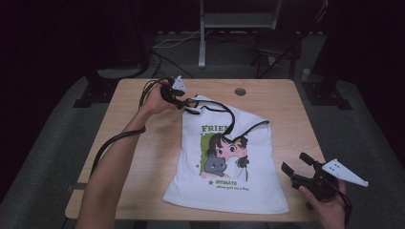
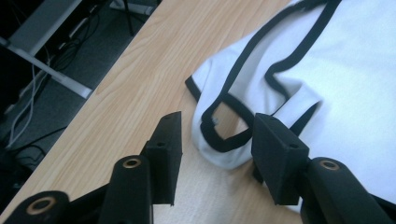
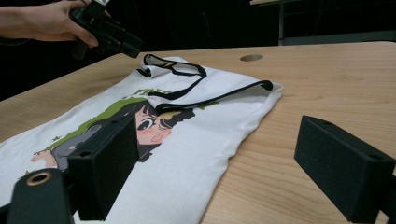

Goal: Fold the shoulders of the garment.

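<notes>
White sleeveless shirt flat at table centre, black-trimmed strap at far left. Left gripper poised at strap, jaws apart, nothing clamped. Right gripper near right, jaws apart, empty.

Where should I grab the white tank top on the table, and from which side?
Grip the white tank top by its black-trimmed shoulder strap at the far-left corner, coming from above with the left gripper: it forms a raised loop, while the rest lies flat.
</notes>
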